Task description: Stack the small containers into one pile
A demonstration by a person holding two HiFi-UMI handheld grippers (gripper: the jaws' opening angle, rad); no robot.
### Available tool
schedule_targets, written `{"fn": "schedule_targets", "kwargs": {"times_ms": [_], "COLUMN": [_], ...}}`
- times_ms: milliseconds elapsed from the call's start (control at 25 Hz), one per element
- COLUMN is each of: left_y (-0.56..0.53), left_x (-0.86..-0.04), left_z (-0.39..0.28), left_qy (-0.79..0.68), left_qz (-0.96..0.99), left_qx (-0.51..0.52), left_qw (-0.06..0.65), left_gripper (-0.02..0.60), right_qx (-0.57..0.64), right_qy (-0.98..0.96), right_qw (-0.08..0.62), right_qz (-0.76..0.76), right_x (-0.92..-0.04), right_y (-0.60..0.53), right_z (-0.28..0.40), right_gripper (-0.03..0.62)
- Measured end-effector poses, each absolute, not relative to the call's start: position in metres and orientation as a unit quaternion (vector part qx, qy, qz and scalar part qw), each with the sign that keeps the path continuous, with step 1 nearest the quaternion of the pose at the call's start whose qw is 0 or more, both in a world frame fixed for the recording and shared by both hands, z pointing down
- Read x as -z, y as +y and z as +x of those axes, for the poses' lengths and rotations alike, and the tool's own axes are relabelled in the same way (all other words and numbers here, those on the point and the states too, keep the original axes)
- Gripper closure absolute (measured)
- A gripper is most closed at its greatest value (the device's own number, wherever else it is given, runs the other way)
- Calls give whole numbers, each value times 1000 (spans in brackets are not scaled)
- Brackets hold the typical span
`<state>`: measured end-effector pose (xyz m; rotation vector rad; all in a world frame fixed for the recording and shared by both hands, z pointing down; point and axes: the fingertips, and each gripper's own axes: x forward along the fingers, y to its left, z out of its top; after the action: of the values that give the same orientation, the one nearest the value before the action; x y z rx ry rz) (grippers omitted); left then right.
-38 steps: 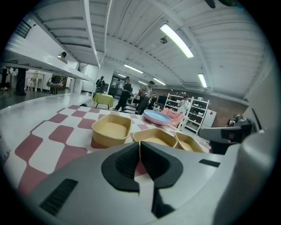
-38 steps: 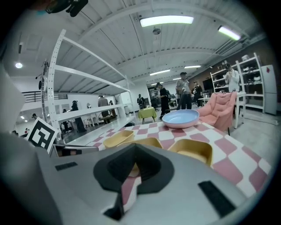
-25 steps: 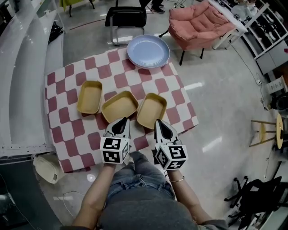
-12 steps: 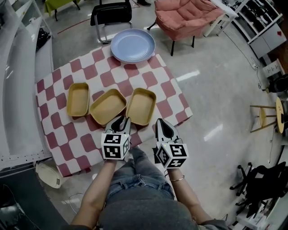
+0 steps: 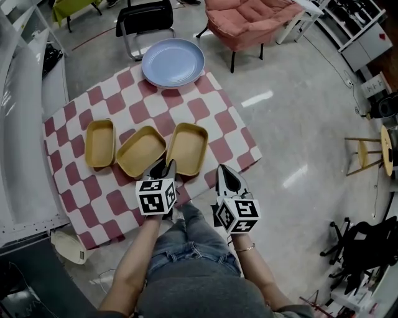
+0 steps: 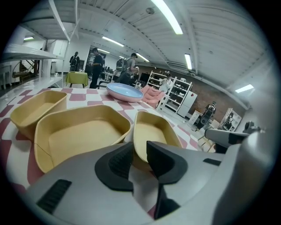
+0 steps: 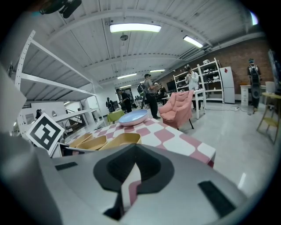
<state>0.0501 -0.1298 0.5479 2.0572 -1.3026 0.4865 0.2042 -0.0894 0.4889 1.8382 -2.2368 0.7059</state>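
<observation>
Three shallow yellow containers lie side by side on the red-and-white checked cloth: the left one (image 5: 99,143) (image 6: 35,110), the middle one (image 5: 140,151) (image 6: 79,134) and the right one (image 5: 188,148) (image 6: 156,134). My left gripper (image 5: 165,166) (image 6: 139,151) is at the right container's near left corner. Its jaws are opening, and that container's near rim stands between them with a gap at the pads. My right gripper (image 5: 224,174) (image 7: 134,160) hangs shut and empty just off the table's near right edge, apart from the containers.
A pale blue plate (image 5: 173,62) (image 6: 125,91) (image 7: 134,117) sits at the table's far edge. Behind the table stand a black chair (image 5: 144,18) and a pink armchair (image 5: 249,15). A white bin (image 5: 65,245) is on the floor at the table's near left corner.
The left gripper has shifted from the middle container's front edge to the right container's near corner, and its jaws have spread apart. The right gripper stays shut in place.
</observation>
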Motion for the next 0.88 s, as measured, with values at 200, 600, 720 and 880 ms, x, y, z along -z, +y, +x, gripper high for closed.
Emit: {"fn": "schedule_targets", "kwargs": {"times_ms": [200, 600, 720, 880], "left_y": [-136, -137, -131, -123], "left_x": [-553, -552, -547, -536], "left_z": [51, 48, 43, 31], "left_qy": [-511, -527, -530, -539], "left_qz": [772, 762, 760, 757], "left_qx": [-200, -204, -192, -175], "left_qw": [320, 317, 325, 324], "left_gripper": [487, 538, 540, 540], "right_qx": [-238, -235, -228, -229], "right_qy": [-743, -744, -747, -754], "right_qw": [84, 94, 95, 99], "right_qz": [620, 618, 617, 607], "right_x": [-490, -487, -486, -483], "right_y": [-92, -97, -97, -98], "right_z": [211, 209, 207, 196], "right_gripper": [583, 583, 583, 583]}}
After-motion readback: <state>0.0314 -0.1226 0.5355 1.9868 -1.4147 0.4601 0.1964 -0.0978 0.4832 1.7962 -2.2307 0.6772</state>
